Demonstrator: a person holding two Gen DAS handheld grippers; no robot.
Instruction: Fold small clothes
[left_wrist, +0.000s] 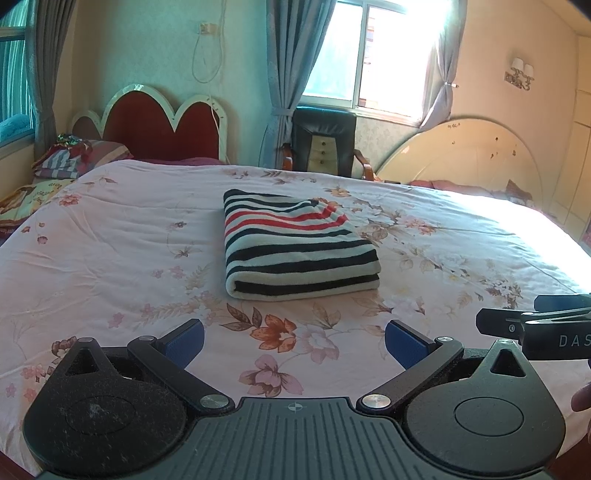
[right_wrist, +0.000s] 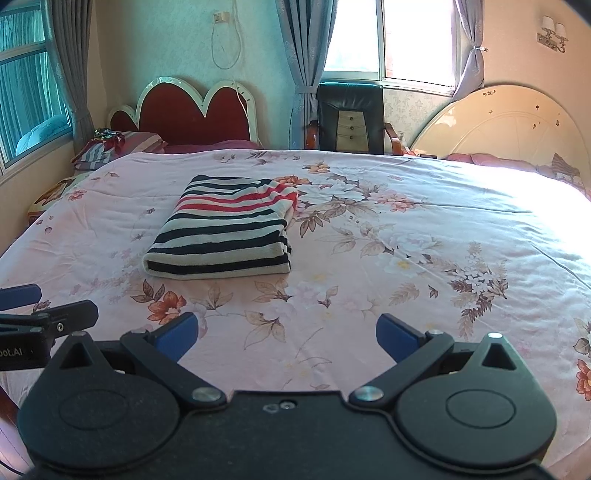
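Note:
A striped garment (left_wrist: 295, 243), white with navy and red bands, lies folded into a neat rectangle in the middle of the bed; the right wrist view shows the same garment (right_wrist: 225, 229) left of centre. My left gripper (left_wrist: 293, 341) hovers near the bed's front edge, short of the garment, open with nothing between its blue pads. My right gripper (right_wrist: 286, 338) stands open and empty too, to the right of the left one. Each gripper shows at the other view's edge: the right gripper (left_wrist: 535, 325) and the left gripper (right_wrist: 44, 317).
The bed carries a pink floral quilt (left_wrist: 110, 236). A red heart-shaped headboard (left_wrist: 155, 125) and pillows (left_wrist: 74, 155) lie at the back left. A dark armchair (left_wrist: 323, 142) stands under the window, with a cream round board (left_wrist: 465, 155) at the back right.

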